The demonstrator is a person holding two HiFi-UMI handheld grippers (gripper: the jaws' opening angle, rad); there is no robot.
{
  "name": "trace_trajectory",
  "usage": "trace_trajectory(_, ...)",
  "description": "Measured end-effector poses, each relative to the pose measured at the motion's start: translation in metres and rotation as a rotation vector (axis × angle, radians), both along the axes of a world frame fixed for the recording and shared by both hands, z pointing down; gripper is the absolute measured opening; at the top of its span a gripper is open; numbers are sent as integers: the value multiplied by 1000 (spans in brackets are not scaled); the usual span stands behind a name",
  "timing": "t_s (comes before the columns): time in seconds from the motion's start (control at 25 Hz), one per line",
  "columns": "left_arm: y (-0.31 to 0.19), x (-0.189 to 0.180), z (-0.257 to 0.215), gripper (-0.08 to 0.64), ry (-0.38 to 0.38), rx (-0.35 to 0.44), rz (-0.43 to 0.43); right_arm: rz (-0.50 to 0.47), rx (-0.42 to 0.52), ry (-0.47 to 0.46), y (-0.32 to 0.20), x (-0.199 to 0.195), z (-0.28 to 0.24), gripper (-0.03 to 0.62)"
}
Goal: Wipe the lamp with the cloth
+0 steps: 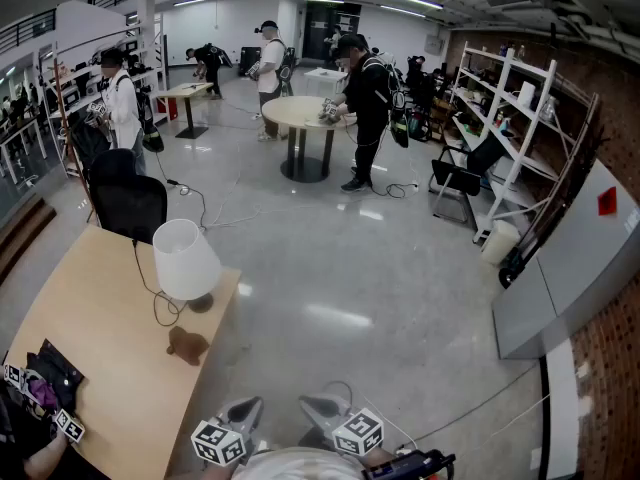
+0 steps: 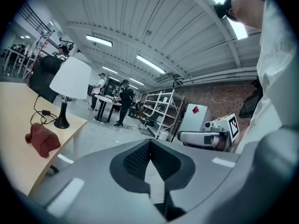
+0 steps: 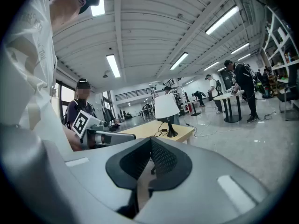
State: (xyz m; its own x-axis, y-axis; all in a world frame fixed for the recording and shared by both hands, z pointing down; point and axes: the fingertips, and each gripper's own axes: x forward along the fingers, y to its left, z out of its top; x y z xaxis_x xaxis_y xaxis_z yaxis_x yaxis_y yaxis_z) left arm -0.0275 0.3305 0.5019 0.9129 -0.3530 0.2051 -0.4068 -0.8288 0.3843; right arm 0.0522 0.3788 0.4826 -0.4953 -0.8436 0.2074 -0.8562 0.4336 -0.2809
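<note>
Awaiting cloth (image 1: pixel 187 344): likely soft, light; pinch a raised fold | lamp (image 1: pixel 185 263): probably tippy | left gripper (image 2: pixel 150 146), right gripper (image 3: pixel 150 146): clenched, empty

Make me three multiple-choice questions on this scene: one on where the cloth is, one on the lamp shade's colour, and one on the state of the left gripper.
1. Where does the cloth lie?
A. on the table, near the lamp's base
B. on the floor
C. draped over the shade

2. What colour is the shade of the lamp?
A. black
B. white
C. red

3. How do the jaws of the left gripper stand?
A. wide apart
B. closed on the cloth
C. together, with nothing between them

Answers:
1 A: the head view shows it on the wood by the lamp's foot.
2 B: the shade is white in every view.
3 C: its own view shows the pads meeting, empty.
</note>
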Motion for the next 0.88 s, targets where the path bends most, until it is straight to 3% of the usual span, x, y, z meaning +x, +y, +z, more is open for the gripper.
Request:
trace_trajectory(0.12,-5,0,0,2,0,3,-12,28,21,-46,-3,6,-5,11)
trace_trajectory(0.88,-23,-7,-1,2,-5,33,-42,-1,23,-18,-26,3,5,12)
